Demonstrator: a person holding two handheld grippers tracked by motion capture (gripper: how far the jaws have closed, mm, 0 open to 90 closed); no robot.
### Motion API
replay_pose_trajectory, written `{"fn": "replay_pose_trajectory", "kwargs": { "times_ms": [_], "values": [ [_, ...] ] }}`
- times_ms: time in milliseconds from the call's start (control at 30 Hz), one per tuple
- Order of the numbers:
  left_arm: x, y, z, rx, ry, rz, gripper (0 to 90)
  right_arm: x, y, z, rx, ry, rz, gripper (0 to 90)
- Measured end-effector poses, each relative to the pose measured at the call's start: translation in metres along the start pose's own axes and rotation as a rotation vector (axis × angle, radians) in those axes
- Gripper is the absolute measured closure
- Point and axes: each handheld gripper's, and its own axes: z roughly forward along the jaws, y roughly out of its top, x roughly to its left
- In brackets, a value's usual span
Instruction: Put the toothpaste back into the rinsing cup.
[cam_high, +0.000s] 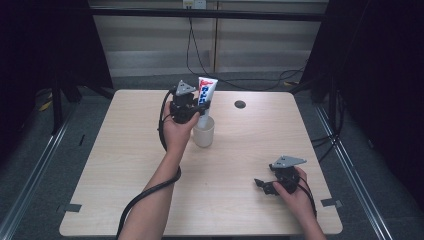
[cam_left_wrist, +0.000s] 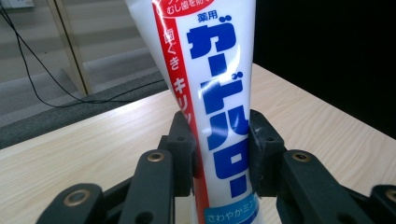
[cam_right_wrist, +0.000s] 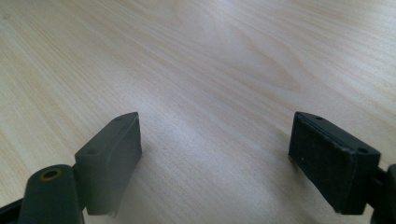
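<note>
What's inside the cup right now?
The toothpaste tube, held by the left gripper, stands with its lower end inside the translucent cup. The cup wall blurs whatever else may be in there.

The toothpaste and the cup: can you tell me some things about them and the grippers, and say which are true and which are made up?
1. The left gripper is shut on the toothpaste. True.
2. The toothpaste lies flat on the table. False: it stands upright, its lower end in the cup.
3. The right gripper is open with nothing between its jaws. True.
4. The right gripper holds the cup. False: it sits far from the cup, near the table's front right.
5. The toothpaste has blue letters and a red stripe. True.
</note>
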Motion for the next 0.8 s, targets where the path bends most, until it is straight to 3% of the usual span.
{"fn": "replay_pose_trajectory", "kwargs": {
  "times_ms": [333,800],
  "values": [
    [0.005,-0.003,0.013,0.000,0.000,-0.015,66.9,0.000,0.000,0.000,-0.001,0.001,-0.001,16.9],
    [0.004,-0.008,0.028,0.010,0.022,-0.003,66.4,0.000,0.000,0.000,-0.001,0.001,0.000,16.8]
  ]
}}
